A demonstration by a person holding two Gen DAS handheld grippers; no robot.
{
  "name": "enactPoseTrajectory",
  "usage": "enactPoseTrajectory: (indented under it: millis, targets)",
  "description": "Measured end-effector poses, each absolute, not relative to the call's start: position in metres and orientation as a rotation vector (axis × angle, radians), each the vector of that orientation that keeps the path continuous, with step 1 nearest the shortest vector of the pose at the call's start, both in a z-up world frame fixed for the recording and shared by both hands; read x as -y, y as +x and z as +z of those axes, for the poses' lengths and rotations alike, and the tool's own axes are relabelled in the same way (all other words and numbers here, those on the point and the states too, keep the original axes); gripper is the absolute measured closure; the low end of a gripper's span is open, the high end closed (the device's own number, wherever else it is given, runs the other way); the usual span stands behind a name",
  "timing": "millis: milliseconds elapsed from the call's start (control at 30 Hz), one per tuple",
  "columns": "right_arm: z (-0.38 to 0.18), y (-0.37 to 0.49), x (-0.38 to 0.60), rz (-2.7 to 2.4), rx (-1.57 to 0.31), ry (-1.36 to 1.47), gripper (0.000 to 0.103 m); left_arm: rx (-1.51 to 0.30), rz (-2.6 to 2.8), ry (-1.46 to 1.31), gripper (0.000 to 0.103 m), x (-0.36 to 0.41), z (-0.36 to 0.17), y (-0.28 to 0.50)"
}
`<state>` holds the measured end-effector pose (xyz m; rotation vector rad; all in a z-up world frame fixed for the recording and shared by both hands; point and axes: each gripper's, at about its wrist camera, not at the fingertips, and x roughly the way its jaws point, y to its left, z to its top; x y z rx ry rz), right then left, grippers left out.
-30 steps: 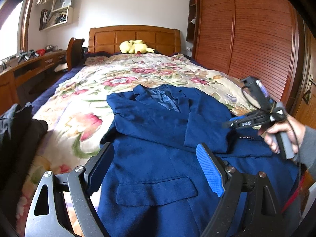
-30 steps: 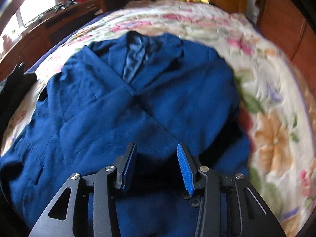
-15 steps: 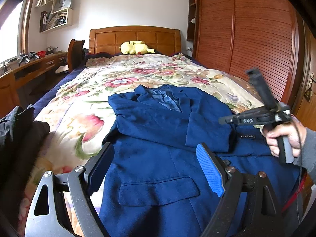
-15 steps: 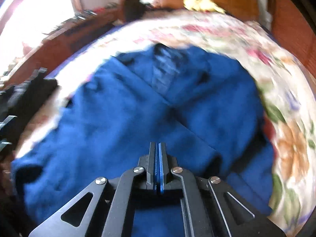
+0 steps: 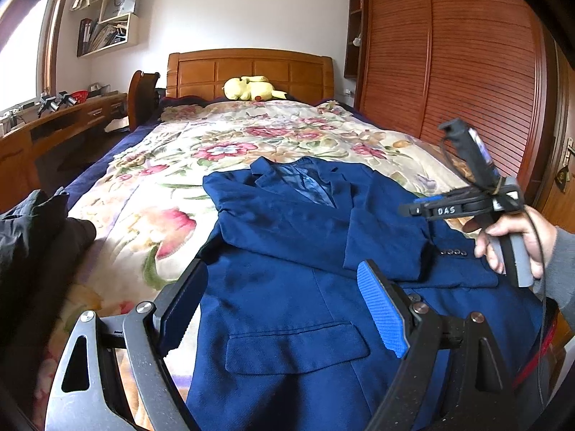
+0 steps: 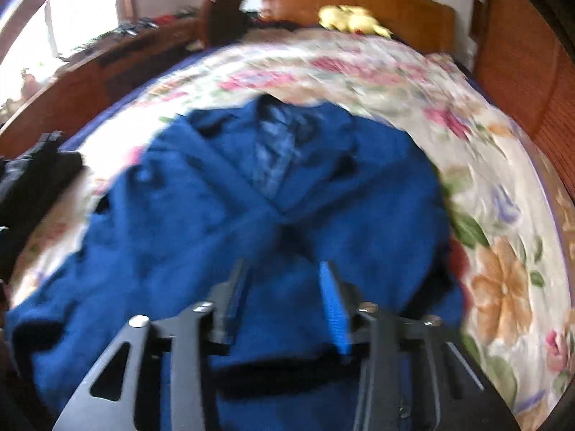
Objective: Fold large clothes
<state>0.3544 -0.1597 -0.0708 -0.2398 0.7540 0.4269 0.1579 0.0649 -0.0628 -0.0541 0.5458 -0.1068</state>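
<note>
A navy blue suit jacket [image 5: 294,251] lies flat on the bed, collar toward the headboard, with both sleeves folded across its chest. It also shows, blurred, in the right wrist view [image 6: 273,215]. My left gripper [image 5: 280,309] is open and empty, held above the jacket's lower front by the flap pocket [image 5: 298,348]. My right gripper [image 6: 284,298] is open and empty above the jacket's lower part. It also shows in the left wrist view [image 5: 413,208], held in a hand over the jacket's right side.
The floral bedspread [image 5: 172,165] covers the bed. A yellow plush toy [image 5: 251,88] lies by the wooden headboard [image 5: 251,68]. Dark clothes [image 5: 32,237] are piled at the bed's left edge. A wooden wardrobe [image 5: 467,72] stands right, a desk [image 5: 61,118] left.
My right gripper was open, snapped shut half a second ago, and is open again now, lifted and tilted above the jacket. My left gripper has barely moved.
</note>
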Motion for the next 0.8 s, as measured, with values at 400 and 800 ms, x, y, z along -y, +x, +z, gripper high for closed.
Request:
enactPoseTrajectory:
  millis: [400,800]
  targets:
    - [-0.105,0.379,0.172,0.493,-0.891,-0.144,0.091,-0.558,-0.115,-0.029,0.017,-0.056,-0.064,0.159]
    - [-0.057,0.315,0.131,0.778,-0.711,-0.150,0.100,-0.540,-0.099,-0.047,0.017,-0.065,-0.061,0.160]
